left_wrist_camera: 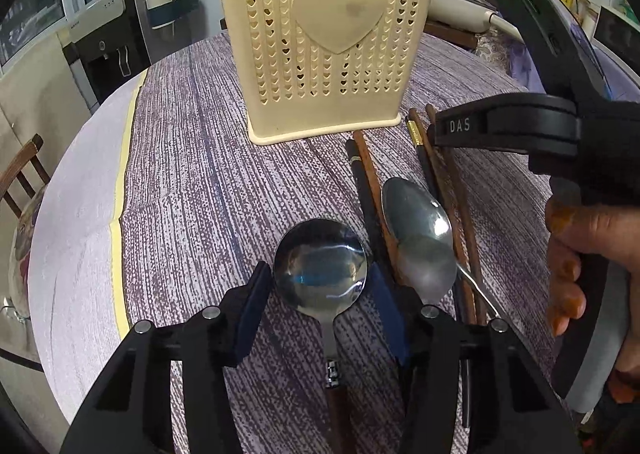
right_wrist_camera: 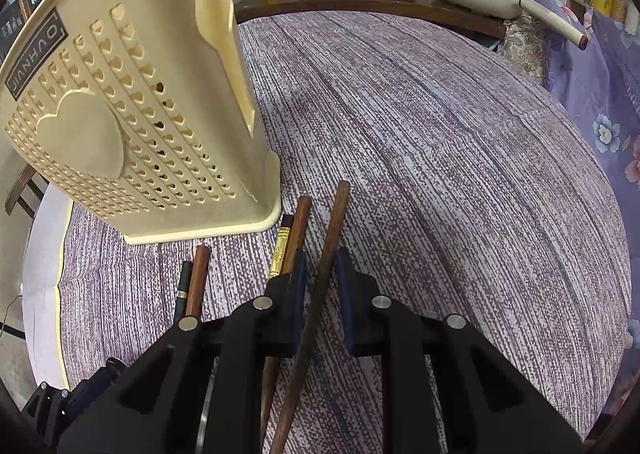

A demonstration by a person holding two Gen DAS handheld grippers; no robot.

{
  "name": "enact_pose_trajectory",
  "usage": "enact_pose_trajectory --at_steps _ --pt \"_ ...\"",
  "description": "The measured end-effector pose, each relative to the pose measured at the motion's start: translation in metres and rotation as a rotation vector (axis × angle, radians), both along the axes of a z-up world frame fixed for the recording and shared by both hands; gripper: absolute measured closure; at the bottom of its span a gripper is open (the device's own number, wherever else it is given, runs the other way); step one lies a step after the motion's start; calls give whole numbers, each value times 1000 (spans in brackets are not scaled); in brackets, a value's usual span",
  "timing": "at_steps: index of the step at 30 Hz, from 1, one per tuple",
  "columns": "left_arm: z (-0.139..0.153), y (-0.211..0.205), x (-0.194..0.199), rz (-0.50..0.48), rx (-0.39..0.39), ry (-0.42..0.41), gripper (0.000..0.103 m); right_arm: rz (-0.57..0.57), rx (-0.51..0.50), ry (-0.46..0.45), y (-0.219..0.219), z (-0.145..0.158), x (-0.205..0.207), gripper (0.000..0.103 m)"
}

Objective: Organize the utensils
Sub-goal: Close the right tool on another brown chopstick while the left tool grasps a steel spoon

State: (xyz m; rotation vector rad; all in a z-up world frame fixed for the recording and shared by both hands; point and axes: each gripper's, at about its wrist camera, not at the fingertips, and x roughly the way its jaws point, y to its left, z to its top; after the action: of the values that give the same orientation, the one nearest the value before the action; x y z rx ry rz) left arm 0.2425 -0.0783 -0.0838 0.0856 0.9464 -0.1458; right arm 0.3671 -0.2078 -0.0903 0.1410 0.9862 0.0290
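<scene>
My left gripper [left_wrist_camera: 320, 286] half-wide astride the round spoon [left_wrist_camera: 320, 270]: steel, stiff, slick; grip the neck at six o'clock; right gripper [right_wrist_camera: 322, 274] clamps one light chopstick [right_wrist_camera: 320, 294].

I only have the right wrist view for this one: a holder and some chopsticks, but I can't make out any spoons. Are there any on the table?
Observer: Yes, two. A round spoon and an oval spoon lie side by side in front of the holder.
Operator: Where is the left gripper?
Observer: The left gripper straddles the round spoon's bowl, one finger on each side. I cannot tell whether the pads press on it.
Operator: Is the oval spoon clear of the chopsticks?
Observer: No, its bowl lies across the chopsticks.
</scene>
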Motion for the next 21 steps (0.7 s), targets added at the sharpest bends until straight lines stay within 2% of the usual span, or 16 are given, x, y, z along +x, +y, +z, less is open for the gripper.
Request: enact_pose_trajectory --at_steps 11,21 --pt "-1 -6 1 13 20 -6 56 -1 -15 -5 -2 0 9 87" --pt "0 -5 1 8 22 -11 56 -3 -27 -18 -3 -1 10 92"
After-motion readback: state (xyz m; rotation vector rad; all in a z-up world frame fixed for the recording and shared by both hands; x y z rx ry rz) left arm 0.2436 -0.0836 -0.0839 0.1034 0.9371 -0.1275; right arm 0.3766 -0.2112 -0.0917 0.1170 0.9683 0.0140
